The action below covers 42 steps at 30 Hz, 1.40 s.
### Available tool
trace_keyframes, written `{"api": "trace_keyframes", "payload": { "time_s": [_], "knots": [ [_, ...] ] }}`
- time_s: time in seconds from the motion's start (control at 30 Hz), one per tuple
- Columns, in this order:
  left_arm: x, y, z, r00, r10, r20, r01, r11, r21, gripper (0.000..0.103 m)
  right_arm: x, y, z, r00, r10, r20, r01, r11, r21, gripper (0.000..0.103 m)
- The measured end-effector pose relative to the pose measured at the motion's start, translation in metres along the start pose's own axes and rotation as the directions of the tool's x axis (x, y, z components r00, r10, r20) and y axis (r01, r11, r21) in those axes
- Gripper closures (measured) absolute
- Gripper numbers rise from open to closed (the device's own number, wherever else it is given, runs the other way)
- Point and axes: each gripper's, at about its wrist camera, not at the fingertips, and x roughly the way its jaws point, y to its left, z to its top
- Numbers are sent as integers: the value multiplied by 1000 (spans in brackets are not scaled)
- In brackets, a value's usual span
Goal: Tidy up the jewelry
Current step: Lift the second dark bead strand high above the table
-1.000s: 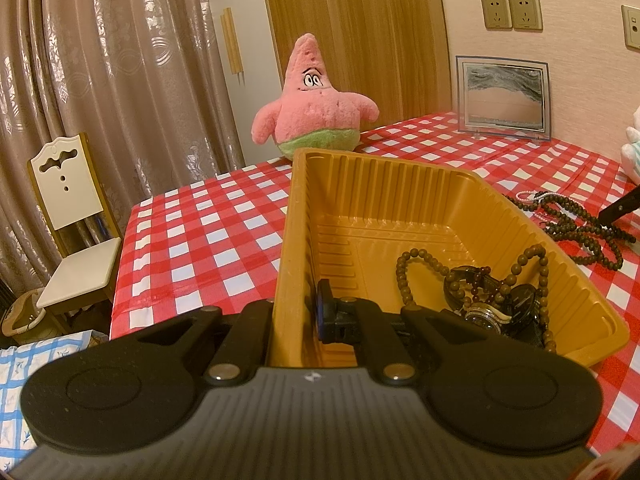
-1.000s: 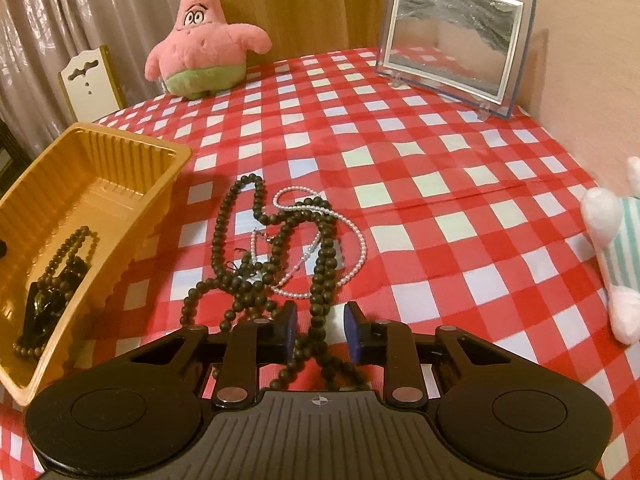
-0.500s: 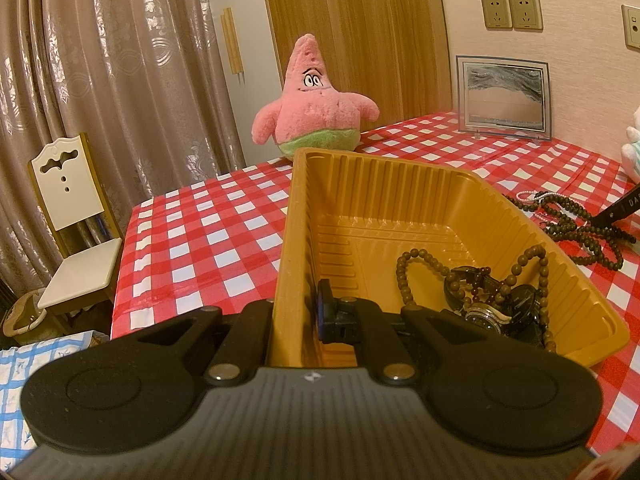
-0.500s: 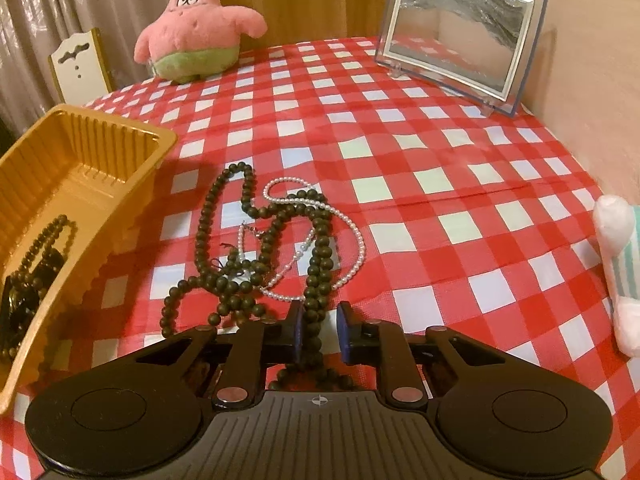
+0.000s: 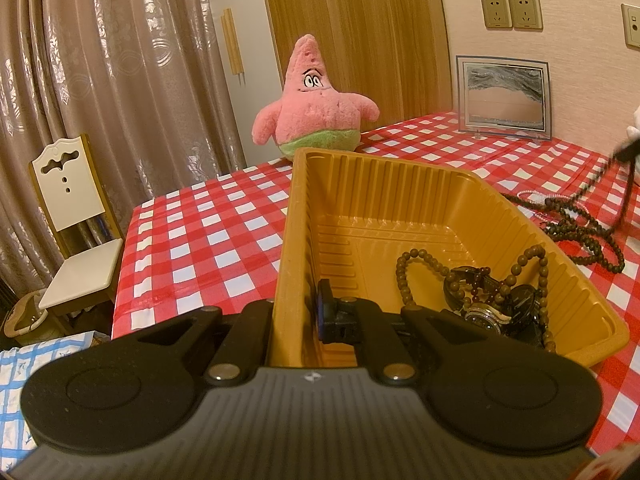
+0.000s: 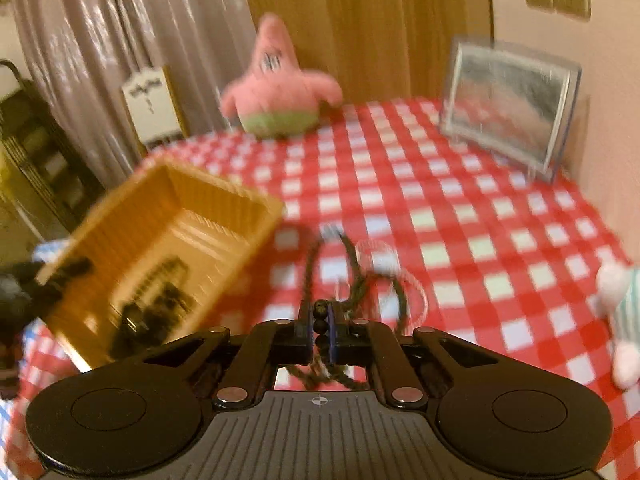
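An orange plastic tray [image 5: 448, 184] stands on the checked table and shows in the right wrist view [image 6: 224, 200] too. It holds a brown bead string [image 5: 404, 268] and dark watches [image 5: 488, 308]. My left gripper [image 5: 298, 316] is shut on the tray's near left wall. My right gripper [image 6: 319, 326] is shut on a dark bead necklace [image 6: 352, 256] and holds it lifted, strands trailing to the table right of the tray. A white pearl necklace [image 6: 416, 292] lies under it. The necklace also shows in the left wrist view [image 5: 588, 232], with the right gripper [image 5: 626, 150] above it.
A pink starfish plush [image 5: 316, 100] sits behind the tray. A framed sand picture [image 5: 504, 96] stands at the back right by the wall. A white plush [image 6: 620, 312] lies at the table's right edge. A white chair [image 5: 72, 216] stands left of the table.
My right gripper has closed on the dark bead necklace and risen with it, pulling strands off the table. The left gripper and tray have not moved.
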Motion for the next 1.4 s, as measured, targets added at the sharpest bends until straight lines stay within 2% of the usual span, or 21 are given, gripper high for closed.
{"api": "trace_keyframes", "payload": {
  "time_s": [0.17, 0.4, 0.63, 0.8, 1.07, 1.23, 1.4],
  "knots": [
    [0, 0, 0, 1000, 0, 0, 0, 1000, 1, 97, -41, 4, 34, 991, 25, 128, -25, 1000, 4, 96],
    [0, 0, 1, 1000, 0, 0, 0, 1000, 2, 97, -96, 11, 85, 957, 73, 279, -68, 997, -26, 96],
    [0, 1, 1, 1000, 0, -1, 0, 1000, 2, 97, -149, 20, 132, 928, 117, 355, -96, 992, -76, 96],
    [0, 1, 1, 1000, 0, -1, 0, 1000, 2, 97, -186, 27, 157, 894, 151, 422, -118, 988, -104, 96],
    [1, 1, 3, 1000, -3, 2, 3, 1000, 7, 97, -216, 41, 193, 855, 224, 468, -172, 973, -152, 96],
    [2, 0, 3, 1000, -4, 2, 4, 1000, 5, 97, -215, 59, 205, 845, 280, 455, -216, 958, -187, 96],
    [2, 0, 3, 1000, -4, 2, 4, 1000, 6, 97, -206, 78, 207, 826, 372, 424, -307, 927, -215, 96]
  ]
}}
